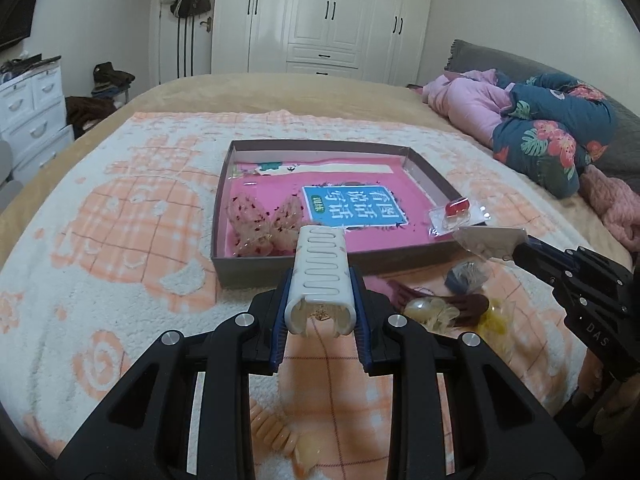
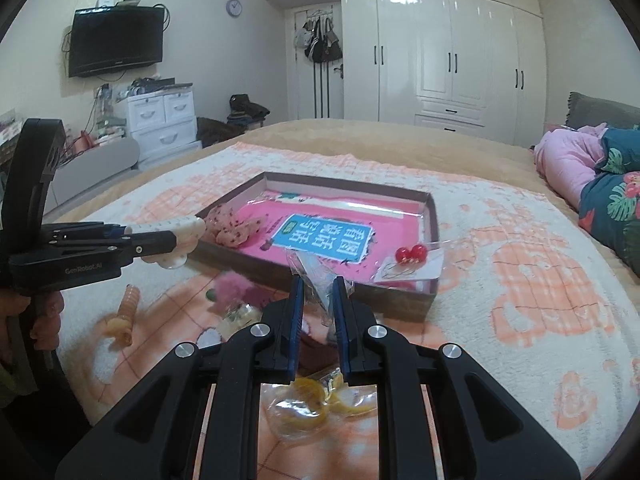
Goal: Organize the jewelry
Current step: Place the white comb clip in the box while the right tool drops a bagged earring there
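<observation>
My left fingers (image 1: 320, 280) clamp a white hair claw (image 1: 320, 268) just before the box (image 1: 280, 270); my right fingers (image 2: 318, 292) pinch a clear packet (image 2: 308, 276) at its near wall. Inside lie a butterfly clip (image 1: 264, 220) and red earrings (image 2: 410, 255); several pieces (image 2: 316, 400) wait on the blanket in front.

The left gripper (image 1: 320, 280) is tilted downward, its blue-padded jaws closed against the sides of a white hair claw clip (image 1: 320, 268) that juts forward past the fingertips. The right gripper (image 2: 318, 296) also slopes downward, jaws nearly together and pinching a small clear plastic packet (image 2: 312, 280). Relative to the shallow box (image 2: 434, 208), both grippers hang just short of its near wall, left gripper toward its left corner. A hand (image 2: 44, 320) grips the left gripper's handle.
</observation>
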{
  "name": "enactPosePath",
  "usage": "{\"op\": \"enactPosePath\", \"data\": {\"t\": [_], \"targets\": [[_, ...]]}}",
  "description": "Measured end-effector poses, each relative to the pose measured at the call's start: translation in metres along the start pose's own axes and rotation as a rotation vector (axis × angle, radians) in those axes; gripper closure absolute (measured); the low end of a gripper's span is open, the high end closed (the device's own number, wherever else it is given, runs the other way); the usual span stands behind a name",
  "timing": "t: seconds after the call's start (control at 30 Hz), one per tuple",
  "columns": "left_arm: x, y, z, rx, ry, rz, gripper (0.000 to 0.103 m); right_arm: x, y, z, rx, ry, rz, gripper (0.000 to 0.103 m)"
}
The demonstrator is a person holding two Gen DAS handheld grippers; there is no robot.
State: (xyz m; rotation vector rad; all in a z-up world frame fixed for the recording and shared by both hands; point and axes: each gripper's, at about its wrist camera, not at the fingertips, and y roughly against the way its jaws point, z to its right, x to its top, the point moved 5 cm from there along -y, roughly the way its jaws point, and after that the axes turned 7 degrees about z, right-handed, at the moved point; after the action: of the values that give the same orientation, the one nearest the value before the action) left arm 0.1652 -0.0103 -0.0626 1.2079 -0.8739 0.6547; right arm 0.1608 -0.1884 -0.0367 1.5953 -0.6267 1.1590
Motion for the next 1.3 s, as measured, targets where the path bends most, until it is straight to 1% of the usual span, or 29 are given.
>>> {"op": "enactPosePath", "data": {"t": [0.23, 0.37, 0.47, 0.6, 0.7, 0.87, 1.07, 1.3], "targets": [[0.012, -0.013, 0.007, -0.018, 0.000, -0.005, 0.083, 0.009, -0.001, 0.011, -0.028, -0.012, 0.018, 0.089], [0.021, -0.024, 0.014, -0.038, -0.008, -0.015, 0.083, 0.011, -0.006, 0.018, -0.042, -0.022, 0.014, 0.089], [0.027, -0.034, 0.018, -0.041, -0.022, -0.026, 0.083, 0.013, -0.013, 0.022, -0.034, -0.034, 0.003, 0.089], [0.036, -0.051, 0.021, -0.037, -0.043, -0.038, 0.083, 0.021, -0.020, 0.025, -0.028, -0.028, 0.014, 0.089], [0.041, -0.063, 0.019, -0.047, -0.030, -0.050, 0.083, 0.026, -0.026, 0.028, -0.035, -0.019, 0.016, 0.089], [0.050, -0.086, 0.018, -0.042, -0.046, -0.068, 0.083, 0.034, -0.037, 0.037, -0.050, -0.014, 0.021, 0.089], [0.054, -0.105, 0.017, -0.052, -0.031, -0.082, 0.083, 0.040, -0.060, 0.048, -0.066, -0.005, 0.004, 0.089], [0.047, -0.123, 0.014, -0.061, -0.018, -0.125, 0.083, 0.040, -0.099, 0.051, -0.077, 0.034, -0.059, 0.089]]}}
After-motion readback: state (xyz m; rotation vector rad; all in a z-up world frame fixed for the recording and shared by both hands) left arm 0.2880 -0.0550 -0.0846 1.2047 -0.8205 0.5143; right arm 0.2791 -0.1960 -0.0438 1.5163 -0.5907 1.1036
